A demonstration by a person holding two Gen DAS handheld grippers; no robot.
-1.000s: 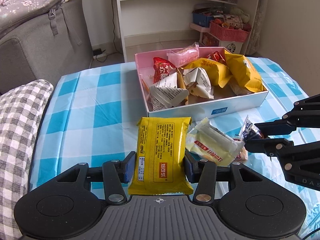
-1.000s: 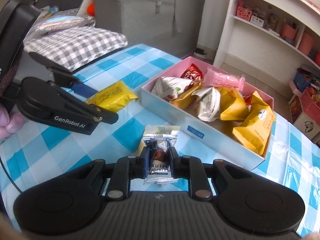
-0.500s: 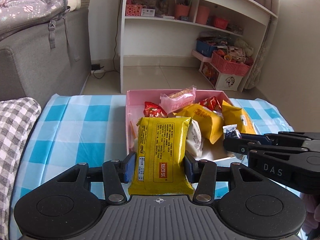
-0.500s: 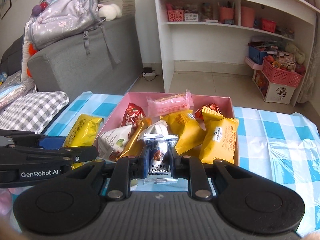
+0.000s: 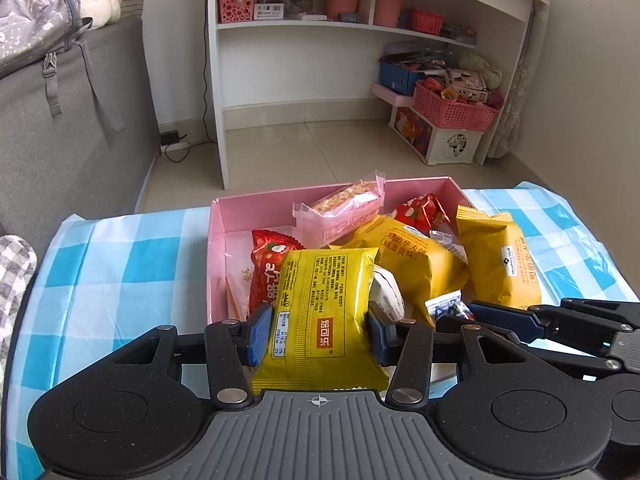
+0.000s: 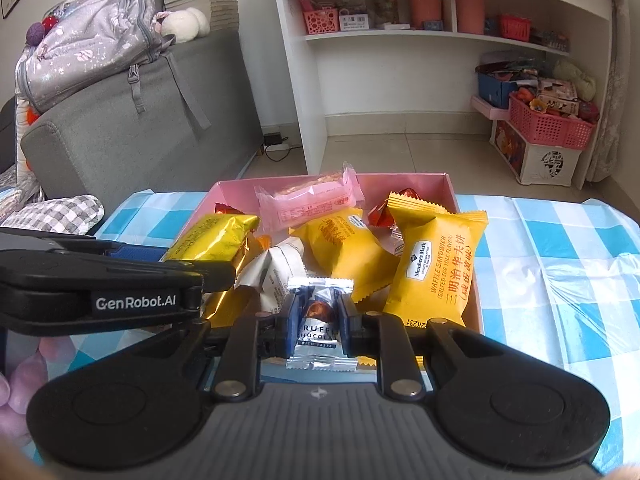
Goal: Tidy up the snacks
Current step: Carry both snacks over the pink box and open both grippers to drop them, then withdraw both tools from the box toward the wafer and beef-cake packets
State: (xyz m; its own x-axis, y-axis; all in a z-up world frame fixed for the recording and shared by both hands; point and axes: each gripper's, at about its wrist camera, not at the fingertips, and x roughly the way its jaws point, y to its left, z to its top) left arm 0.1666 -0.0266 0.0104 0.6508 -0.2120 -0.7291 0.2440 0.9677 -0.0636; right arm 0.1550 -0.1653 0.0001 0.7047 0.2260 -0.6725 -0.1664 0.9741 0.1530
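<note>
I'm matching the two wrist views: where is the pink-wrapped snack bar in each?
Left wrist: pink-wrapped snack bar upper centre, leaning at the back of the pink box.
Right wrist: the bar upper centre, at the box's back wall.
Shared landmark: white shelf unit, behind the box in both.

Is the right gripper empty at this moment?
No: in the right wrist view the right gripper has its fingers closed on a silver truffle chocolate packet, held over the pink box.
</note>
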